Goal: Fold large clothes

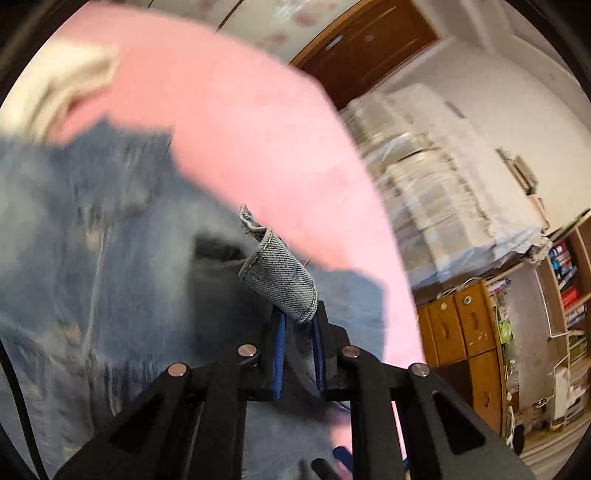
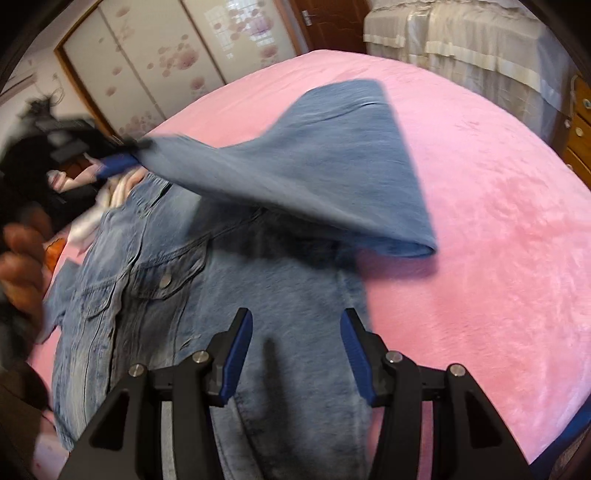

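Faded denim jacket [image 2: 177, 295] on pink bedspread [image 2: 480, 221], left claw [image 1: 299, 332] pinching its cuff [image 1: 280, 273], right claw [image 2: 295, 354] spread

Bedroom around a bed with a pink cover [image 2: 480, 229]

From here I see a sliding wardrobe [image 2: 147, 70] with pale panels printed in pink blossoms and a brown wooden frame, and next to it a dark brown door [image 2: 325, 18] with a metal handle. A cream, frilled cloth [image 2: 461, 40] hangs over furniture past the far end of the bed. To the side stands a yellow-brown wooden cabinet [image 1: 465, 325] with small drawers, a tall stack covered in clear plastic [image 1: 436, 199] above it, and a bookshelf [image 1: 569, 280] full of books against a plain white wall [image 1: 517, 96]; soft daylight
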